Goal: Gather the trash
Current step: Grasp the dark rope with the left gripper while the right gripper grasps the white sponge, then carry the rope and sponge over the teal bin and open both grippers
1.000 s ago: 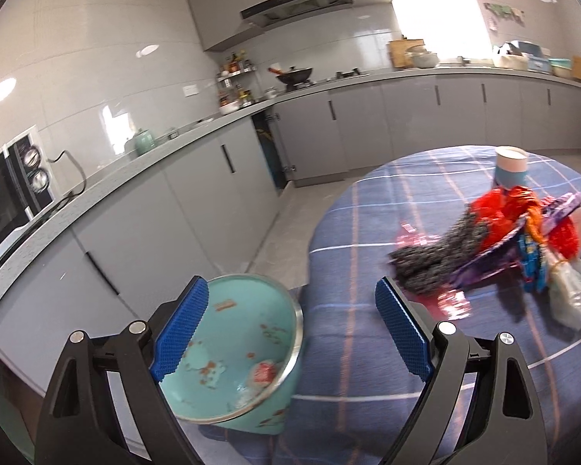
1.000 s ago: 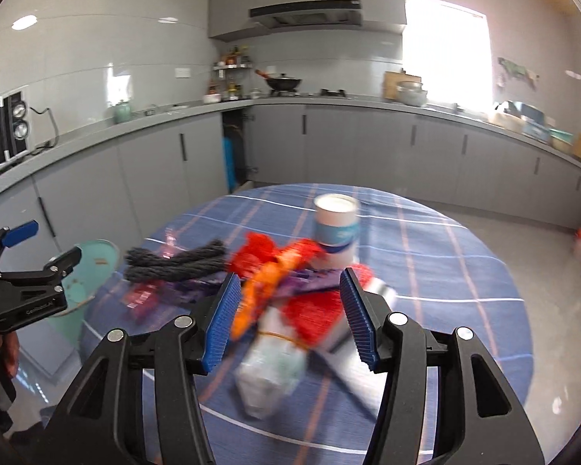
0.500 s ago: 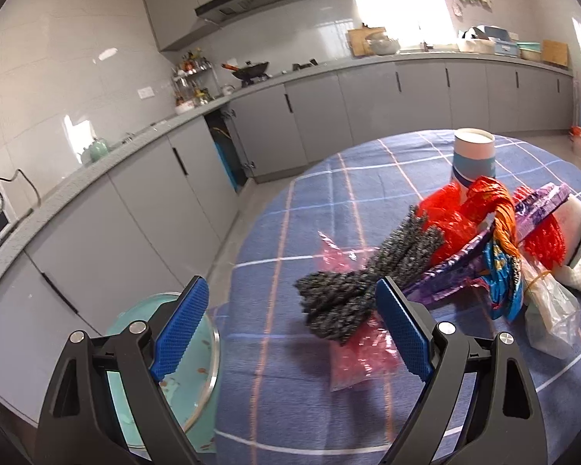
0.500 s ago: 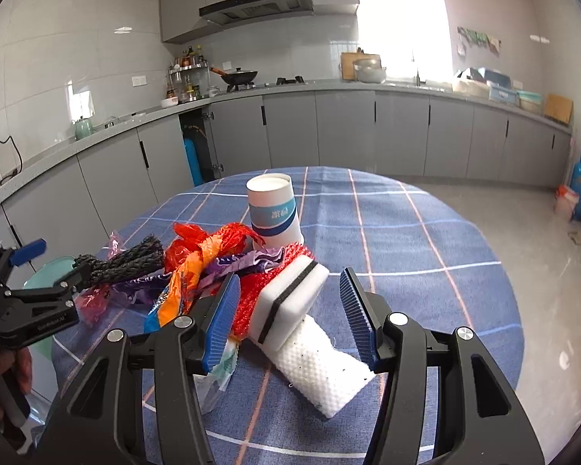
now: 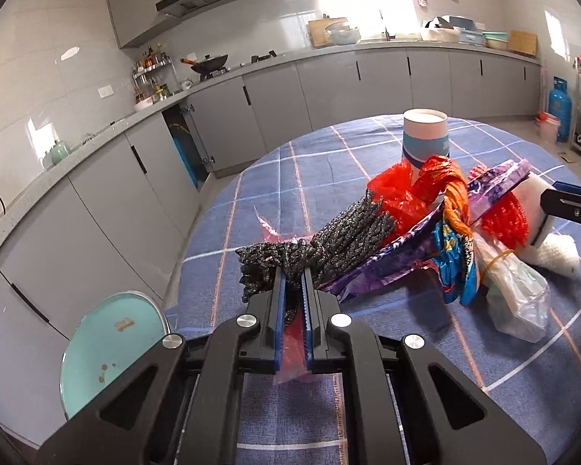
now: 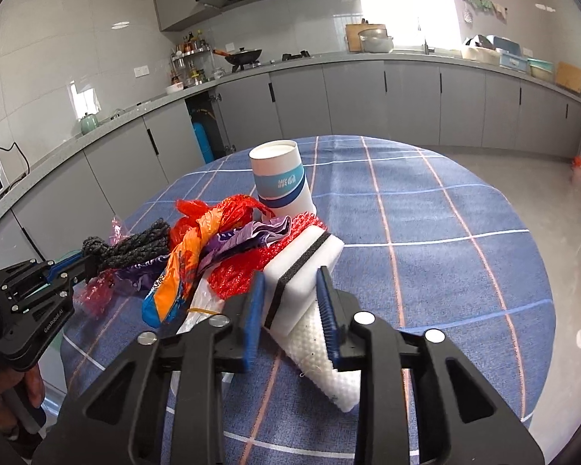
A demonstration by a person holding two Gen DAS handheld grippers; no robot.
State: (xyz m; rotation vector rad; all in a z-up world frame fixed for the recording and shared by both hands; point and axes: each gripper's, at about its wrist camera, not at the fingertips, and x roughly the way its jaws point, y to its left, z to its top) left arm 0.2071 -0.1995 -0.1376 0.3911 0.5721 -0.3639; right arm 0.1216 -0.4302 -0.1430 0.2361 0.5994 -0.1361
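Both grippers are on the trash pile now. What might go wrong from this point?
1. The left gripper pinches the dark rope bundle at one end, with pink plastic caught too; lifting may drag the tangled wrappers.
2. The right gripper jaws are closing on the white foam block, which leans on red netting; that could snag.
3. The paper cup stands against the pile and may topple.

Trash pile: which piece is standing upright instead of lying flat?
The paper cup, white with a blue band, stands upright at the far side of the pile; the black knitted bundle, wrappers and foam block all lie flat on the tablecloth.
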